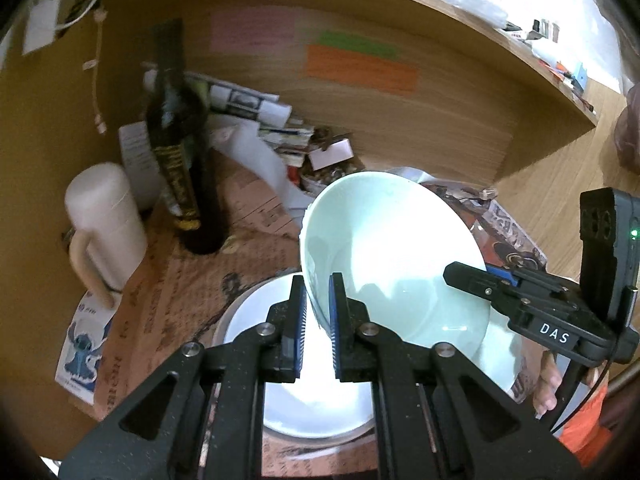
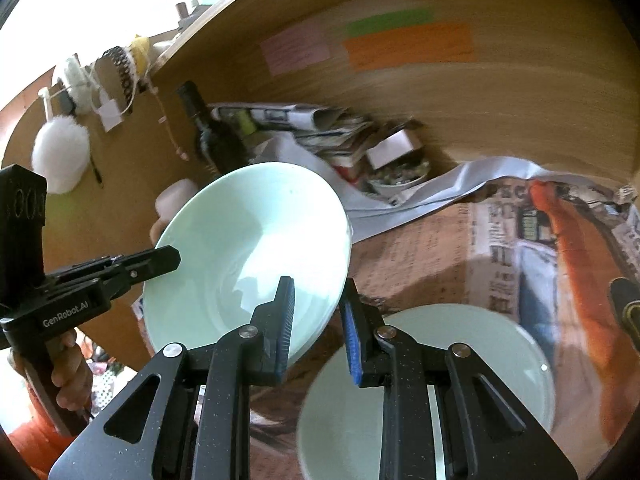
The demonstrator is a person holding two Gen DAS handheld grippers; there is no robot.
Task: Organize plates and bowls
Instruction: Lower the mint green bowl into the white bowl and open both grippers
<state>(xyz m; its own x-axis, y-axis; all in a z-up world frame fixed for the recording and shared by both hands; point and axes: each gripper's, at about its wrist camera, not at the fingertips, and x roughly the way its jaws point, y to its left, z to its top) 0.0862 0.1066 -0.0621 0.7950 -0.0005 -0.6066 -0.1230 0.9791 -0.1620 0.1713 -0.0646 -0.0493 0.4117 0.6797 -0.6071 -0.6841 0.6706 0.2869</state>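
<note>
1. Above the newspaper-covered counter [image 1: 256, 220] I hold a pale green bowl [image 1: 392, 256], tilted on its side and clear of the surface.
2. My left tongs [image 1: 318, 308] are clenched on the bowl's rim, one blue pad inside the wall and one outside.
3. My right tongs [image 2: 318, 320] straddle the opposite rim of the same bowl [image 2: 248, 256]; one pad lies inside, the other stands off the outer wall, so I count them as released.
4. Directly below my left tongs a white plate [image 1: 280, 360] rests flat on the counter.
5. Below my right tongs a second pale plate [image 2: 472, 384] lies on the newspaper [image 2: 520, 248].
6. Behind the bowl stand a dark bottle [image 1: 180, 152] and a white jug [image 1: 106, 220] near the wooden back panel [image 1: 420, 128], with stacked papers [image 1: 256, 116] beside them.
</note>
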